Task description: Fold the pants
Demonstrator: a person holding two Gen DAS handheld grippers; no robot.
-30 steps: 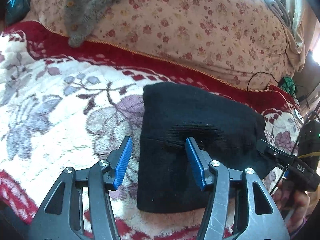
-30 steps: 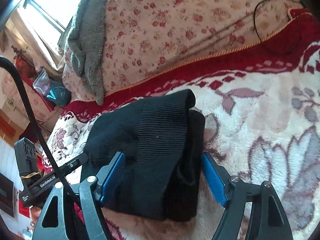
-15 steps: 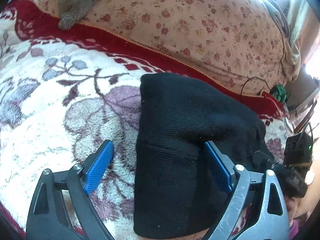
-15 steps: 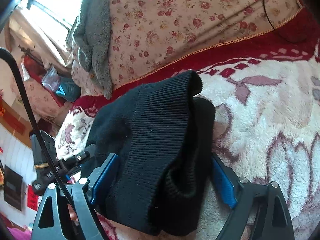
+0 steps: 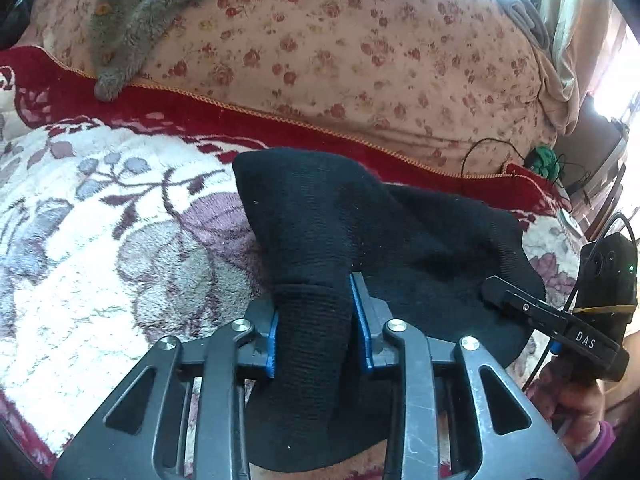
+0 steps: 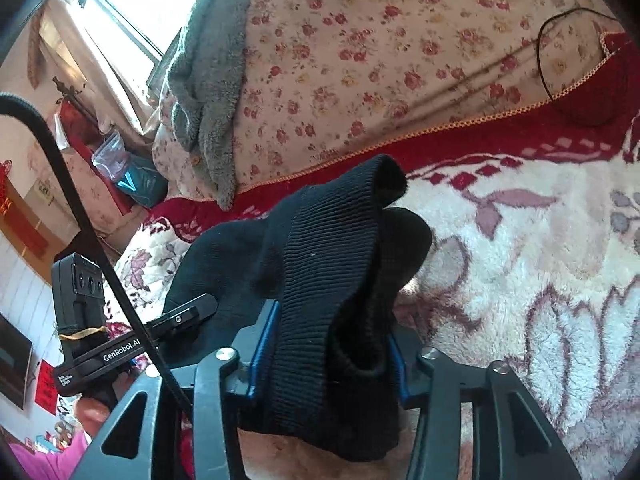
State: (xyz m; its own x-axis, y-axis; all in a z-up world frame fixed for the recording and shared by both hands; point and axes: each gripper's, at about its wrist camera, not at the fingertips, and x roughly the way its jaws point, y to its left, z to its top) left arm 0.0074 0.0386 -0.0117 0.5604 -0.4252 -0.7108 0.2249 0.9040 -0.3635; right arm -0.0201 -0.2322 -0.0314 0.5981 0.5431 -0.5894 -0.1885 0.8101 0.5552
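Note:
The folded black knit pants point(image 5: 340, 224) lie on a white, purple and red floral blanket point(image 5: 100, 220). My left gripper point(image 5: 318, 328) is shut on the near left end of the pants and bunches the cloth between its blue pads. My right gripper point(image 6: 326, 350) is shut on the ribbed waistband end of the pants point(image 6: 328, 256), which stands up in a bunch. Each gripper shows at the edge of the other's view, the right one point(image 5: 560, 320) and the left one point(image 6: 120, 344).
A big pink floral quilt point(image 5: 360, 52) is heaped behind the pants, with a grey fleece garment point(image 5: 140, 12) draped over it. A black cable point(image 5: 492, 152) and a green item point(image 5: 544, 158) lie at the far right. A window point(image 6: 120, 12) is at the left.
Both grippers were open around the ends of the pants and have closed on them. The cloth is now pinched and gathered upward at both ends.

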